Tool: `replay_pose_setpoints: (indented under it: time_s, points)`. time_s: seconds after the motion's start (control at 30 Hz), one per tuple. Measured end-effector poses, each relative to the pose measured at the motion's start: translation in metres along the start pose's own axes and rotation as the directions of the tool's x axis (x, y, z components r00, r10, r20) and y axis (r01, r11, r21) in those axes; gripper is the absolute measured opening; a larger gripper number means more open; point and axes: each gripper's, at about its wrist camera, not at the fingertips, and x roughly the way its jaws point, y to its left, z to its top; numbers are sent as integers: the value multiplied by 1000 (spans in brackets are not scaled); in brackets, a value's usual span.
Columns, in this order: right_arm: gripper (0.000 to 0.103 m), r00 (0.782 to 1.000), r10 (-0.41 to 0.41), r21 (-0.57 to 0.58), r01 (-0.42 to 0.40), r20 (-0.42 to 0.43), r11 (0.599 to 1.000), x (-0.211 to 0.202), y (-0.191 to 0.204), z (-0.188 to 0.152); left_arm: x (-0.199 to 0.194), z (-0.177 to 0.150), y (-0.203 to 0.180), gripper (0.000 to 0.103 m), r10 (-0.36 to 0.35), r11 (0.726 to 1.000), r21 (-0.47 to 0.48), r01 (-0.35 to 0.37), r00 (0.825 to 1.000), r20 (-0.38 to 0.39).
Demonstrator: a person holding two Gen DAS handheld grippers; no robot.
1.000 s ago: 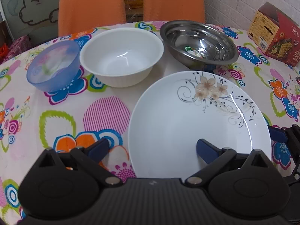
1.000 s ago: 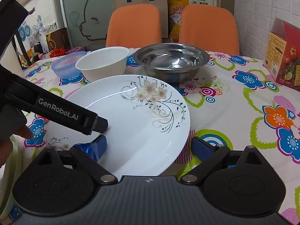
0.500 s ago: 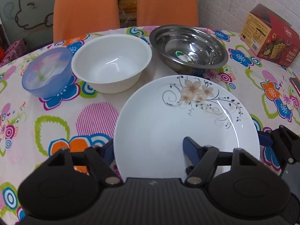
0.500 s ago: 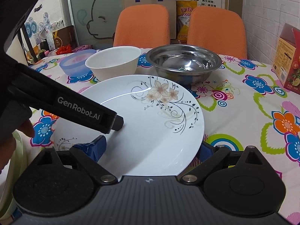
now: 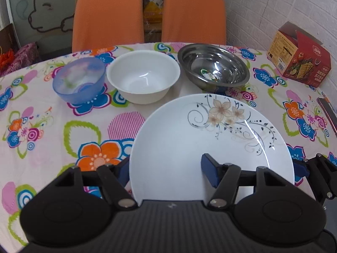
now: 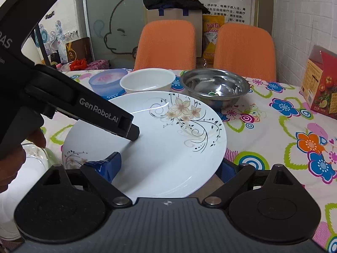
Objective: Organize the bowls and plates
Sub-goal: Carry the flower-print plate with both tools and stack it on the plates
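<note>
A white plate with a flower pattern is held over the flowered tablecloth, tilted. My left gripper is shut on its near rim, one finger hidden under the plate, the other blue finger on top. My right gripper stands open across the plate from the right, with its left finger on top and its right finger under the rim. Behind, in a row, stand a blue plastic bowl, a white bowl and a steel bowl.
A red cracker box stands at the right edge of the table. Two orange chairs are behind it. A dark phone lies at far right. A glass vessel and a person's hand are at the near left.
The left gripper's fingers have narrowed onto the plate. Both cameras have risen and the plate has come up with them; the bowls sit lower and farther in view.
</note>
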Motion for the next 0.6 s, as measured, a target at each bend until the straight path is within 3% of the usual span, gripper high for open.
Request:
replay_pose_setpoints:
  time_s: [0.27, 0.6]
  points:
    - [81, 997, 61, -48, -59, 48, 997, -36, 49, -6, -63, -43, 32, 64, 33, 998, -47, -30, 997, 64]
    - [82, 969, 246, -122, -244, -1, 962, -43, 129, -28, -119, -119, 99, 64, 193, 969, -171, -179, 979, 68]
